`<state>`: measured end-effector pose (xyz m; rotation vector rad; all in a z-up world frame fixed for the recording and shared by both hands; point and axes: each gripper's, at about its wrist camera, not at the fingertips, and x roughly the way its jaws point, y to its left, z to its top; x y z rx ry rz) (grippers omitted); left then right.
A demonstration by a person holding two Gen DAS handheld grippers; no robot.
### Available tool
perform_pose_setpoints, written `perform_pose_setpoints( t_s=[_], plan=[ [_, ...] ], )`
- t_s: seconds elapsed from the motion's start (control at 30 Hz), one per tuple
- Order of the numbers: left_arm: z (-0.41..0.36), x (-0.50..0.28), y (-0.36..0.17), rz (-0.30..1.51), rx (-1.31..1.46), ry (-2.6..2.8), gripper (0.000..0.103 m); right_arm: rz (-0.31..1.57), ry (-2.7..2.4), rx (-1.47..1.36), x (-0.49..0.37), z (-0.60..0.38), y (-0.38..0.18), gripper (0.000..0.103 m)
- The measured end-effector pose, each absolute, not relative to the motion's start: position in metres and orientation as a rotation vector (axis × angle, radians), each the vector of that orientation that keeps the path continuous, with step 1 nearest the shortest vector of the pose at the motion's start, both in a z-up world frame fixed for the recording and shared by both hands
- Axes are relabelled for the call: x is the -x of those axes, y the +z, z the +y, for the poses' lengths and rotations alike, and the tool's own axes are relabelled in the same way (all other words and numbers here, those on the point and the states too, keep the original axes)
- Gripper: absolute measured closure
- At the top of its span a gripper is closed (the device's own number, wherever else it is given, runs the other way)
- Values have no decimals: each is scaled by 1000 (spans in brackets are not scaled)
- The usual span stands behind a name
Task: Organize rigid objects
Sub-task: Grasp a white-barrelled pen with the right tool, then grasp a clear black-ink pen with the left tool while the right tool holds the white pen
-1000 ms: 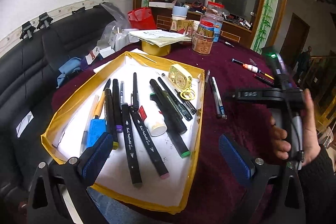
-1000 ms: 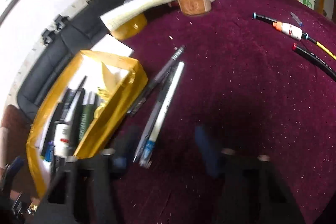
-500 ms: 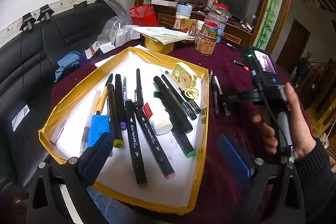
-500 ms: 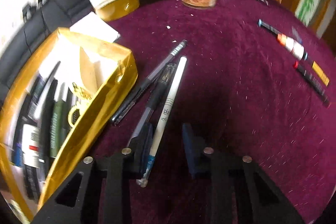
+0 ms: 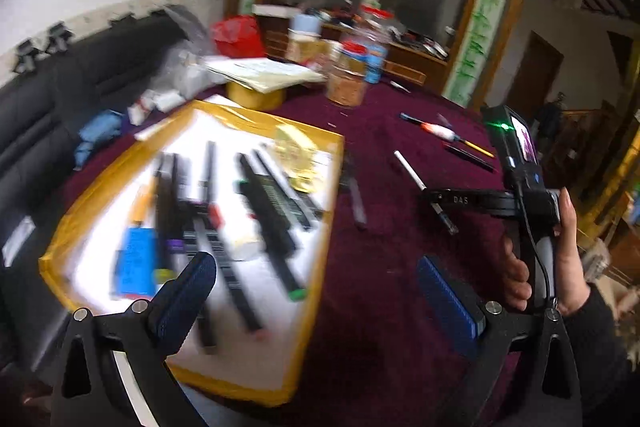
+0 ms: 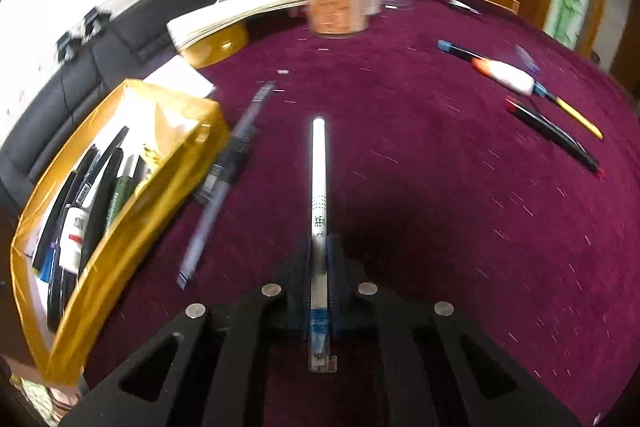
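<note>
Inside tray [image 5: 316, 283], pens blurred, labels unreadable

Markers in gold tray [image 5: 328, 211] motion-blurred, labels unreadable. White pen [image 6: 319, 187] mid-barrel hidden between right gripper [image 6: 319, 259] pads. Jar [image 6: 338, 11] labels smeared. Right gripper fingertips unseen from left wrist.

Bare maroon table [image 6: 400, 187] is left open mid-surface. The left side is blocked by the gold tray [image 6: 132, 211]; jars [image 6: 340, 7] crowd the far edge; loose pens [image 6: 552, 131] lie toward the right edge.
</note>
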<state>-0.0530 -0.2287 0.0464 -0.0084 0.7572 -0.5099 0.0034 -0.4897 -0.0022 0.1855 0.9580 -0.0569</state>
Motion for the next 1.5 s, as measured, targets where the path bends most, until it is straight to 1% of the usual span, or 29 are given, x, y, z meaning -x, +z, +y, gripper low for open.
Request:
perform_pose_setpoints(
  t_s=[0.13,0.23,0.3,0.4,0.47,0.5,0.57,0.63,0.73,0.8,0.87,0.9,0.93,1.0,1.03,1.17,1.33,1.4,1.5],
  plan=[
    [-268,28,52,813,-24,-578,1,913,-53,-284,21,-524,-10,96],
    [-309,-1,58,876,-119,-607,1,929,-41,-368,20,-536,-20,96],
    [-335,-22,57,902,-176,-564,5,931,-40,-358,21,-536,-21,96],
    [-363,-45,44,977,-241,-564,17,938,-54,-401,24,-545,-26,96],
    [-376,-63,30,1058,-252,-550,29,939,-41,-448,26,-552,-28,96],
    [-380,-71,21,1101,-250,-542,32,941,-40,-462,26,-554,-28,96],
    [-387,-84,7,1166,-257,-501,43,944,-45,-491,26,-556,-29,96],
    [-389,-93,-2,1210,-236,-474,45,947,-52,-503,26,-556,-29,96],
    [-390,-96,-7,1223,-227,-447,45,951,-57,-503,25,-556,-29,96],
    [-392,-98,-12,1232,-245,-438,54,949,-60,-519,25,-557,-29,96],
    [-396,-100,-19,1253,-258,-433,66,951,-55,-525,25,-558,-30,96],
    [-398,-102,-24,1263,-265,-424,67,952,-52,-527,26,-558,-30,96],
    [-399,-103,-25,1249,-286,-401,73,956,-47,-522,26,-558,-30,96],
    [-398,-103,-25,1224,-303,-374,82,961,-48,-512,26,-557,-29,96],
    [-397,-103,-24,1222,-301,-368,94,962,-50,-507,26,-556,-29,96],
    [-381,-89,-23,1239,-245,-410,95,963,-52,-509,25,-556,-30,96],
    [-357,-34,-24,1232,-201,-503,95,965,-54,-501,25,-555,-29,96],
    [-350,-19,-25,1247,-186,-533,95,964,-57,-496,25,-554,-29,96],
    [-355,-17,-25,1230,-216,-540,92,963,-61,-481,25,-552,-29,96]
  ],
)
